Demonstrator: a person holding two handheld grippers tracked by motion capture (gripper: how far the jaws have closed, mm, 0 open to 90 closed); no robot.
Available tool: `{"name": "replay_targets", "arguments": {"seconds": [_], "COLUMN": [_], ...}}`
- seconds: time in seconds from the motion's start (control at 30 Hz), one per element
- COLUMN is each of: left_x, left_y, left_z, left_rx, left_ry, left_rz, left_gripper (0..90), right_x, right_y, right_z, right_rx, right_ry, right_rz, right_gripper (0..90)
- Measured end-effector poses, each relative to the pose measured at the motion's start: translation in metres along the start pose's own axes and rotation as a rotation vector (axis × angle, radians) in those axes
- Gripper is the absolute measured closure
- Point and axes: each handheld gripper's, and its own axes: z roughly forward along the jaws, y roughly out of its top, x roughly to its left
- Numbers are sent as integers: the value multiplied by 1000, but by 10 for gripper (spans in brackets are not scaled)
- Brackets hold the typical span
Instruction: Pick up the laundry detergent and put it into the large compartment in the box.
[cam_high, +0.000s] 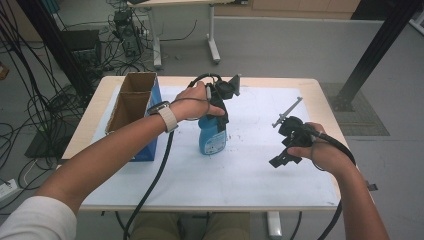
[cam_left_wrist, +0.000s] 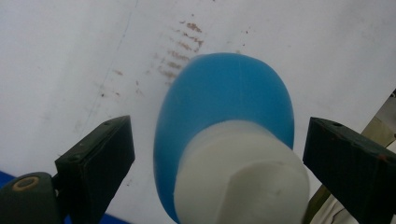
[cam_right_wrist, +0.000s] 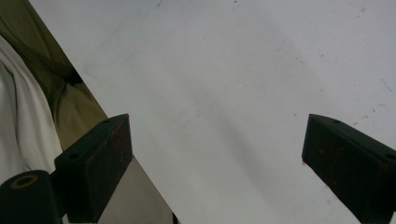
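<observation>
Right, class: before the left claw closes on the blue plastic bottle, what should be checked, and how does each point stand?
1. Left claw open, jaws apart: ok.
2. Blue plastic bottle with white cap lies between the jaws: ok.
3. Jaws clear of the bottle, a gap on each side: ok.
4. Bottle upright on the white table sheet: ok.
5. Right claw open, holding nothing, away from the bottle: ok.
6. Cap screwed tight: cannot tell.
</observation>
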Motion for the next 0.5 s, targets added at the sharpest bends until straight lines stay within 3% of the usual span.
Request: {"name": "replay_targets", "arguments": {"seconds": [0.5], "left_x": [-3], "left_y": [2], "left_z": [13], "left_rx": [10], "left_ry": [2], "left_rz": [6], "left_gripper": [121], "right_x": [0], "right_y": [-3], "right_z": [1], "right_rx": [-1], "right_ry": [1], "right_rz": [7], "right_gripper": [85]}}
